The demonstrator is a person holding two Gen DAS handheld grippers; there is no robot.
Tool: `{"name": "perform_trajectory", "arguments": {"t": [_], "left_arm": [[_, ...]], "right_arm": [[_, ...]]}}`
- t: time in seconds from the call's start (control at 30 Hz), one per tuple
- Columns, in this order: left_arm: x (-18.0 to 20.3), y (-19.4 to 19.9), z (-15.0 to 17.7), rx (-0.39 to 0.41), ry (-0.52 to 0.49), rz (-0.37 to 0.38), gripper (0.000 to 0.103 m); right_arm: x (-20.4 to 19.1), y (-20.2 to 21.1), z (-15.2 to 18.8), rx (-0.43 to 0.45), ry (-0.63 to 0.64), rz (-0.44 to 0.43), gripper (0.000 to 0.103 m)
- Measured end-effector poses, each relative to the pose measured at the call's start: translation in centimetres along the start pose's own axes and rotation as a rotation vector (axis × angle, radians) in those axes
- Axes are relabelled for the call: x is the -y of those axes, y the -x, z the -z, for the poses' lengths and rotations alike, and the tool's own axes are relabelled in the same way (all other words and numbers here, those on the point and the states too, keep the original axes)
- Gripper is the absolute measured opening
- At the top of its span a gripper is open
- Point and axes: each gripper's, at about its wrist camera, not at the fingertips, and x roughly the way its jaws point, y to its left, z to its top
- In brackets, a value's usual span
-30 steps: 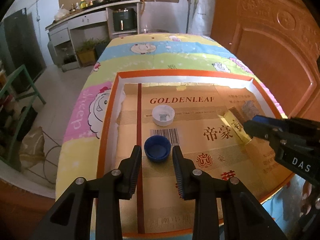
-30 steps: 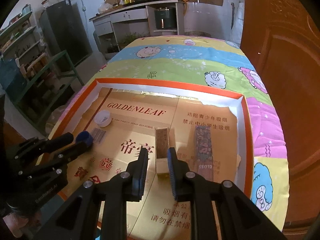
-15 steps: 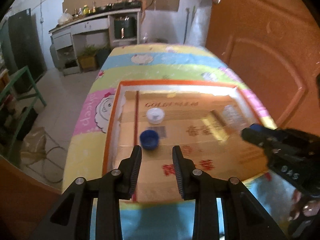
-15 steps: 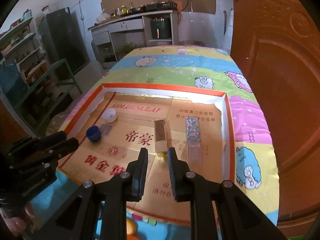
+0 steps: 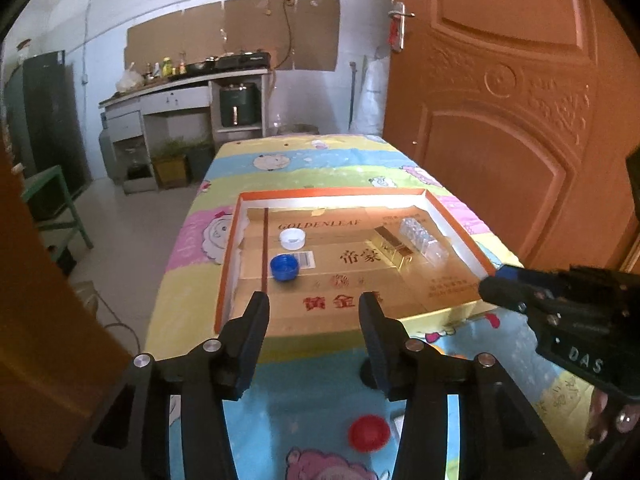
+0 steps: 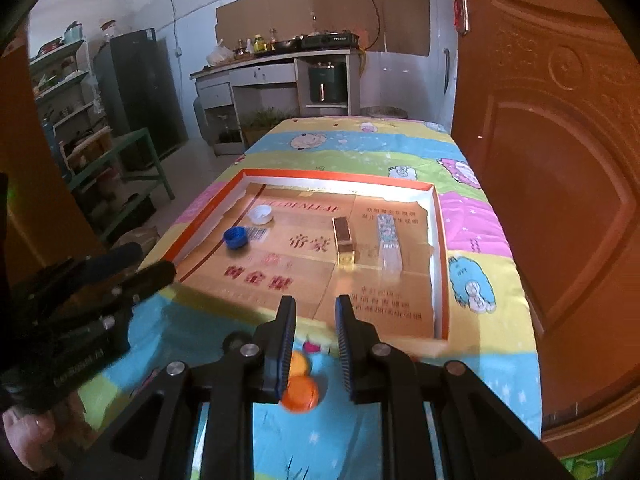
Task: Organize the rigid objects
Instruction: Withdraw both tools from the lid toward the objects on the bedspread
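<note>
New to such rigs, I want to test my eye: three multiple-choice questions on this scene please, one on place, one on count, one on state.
1. Where is the blue cap? A in the tray B on a chair C on the floor
2. How many things lie in the tray? A two B four C six
3. What do the right tongs hold? A a cap B a box C nothing

A: inside the rim, beside the white cap. B: two caps, gold box, clear box. C: nothing sits between them.
</note>
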Motion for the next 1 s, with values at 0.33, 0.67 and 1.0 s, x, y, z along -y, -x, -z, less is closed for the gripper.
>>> {"name": "perform_trajectory", "arguments": {"t": [0.33,0.67,1.0], "left_arm": [[-1.4,4.1,1.9,0.017,0.085,0.036,0.048],[-1.1,7.4,5.4,0.003,0.087,-0.002,0.048],[-0.7,9.8,8.4,-0.012,0.05,-0.026,0.048]], "right_arm": [[-0.9,5.1,4.3,0.016,-0.014,0.015,0.02],[-1.9,7.8,8.7,-0.02,-0.05,0.021,0.02],[-7.0,6.2,13.1,-0.112,-0.044,-0.07,0.02]]}}
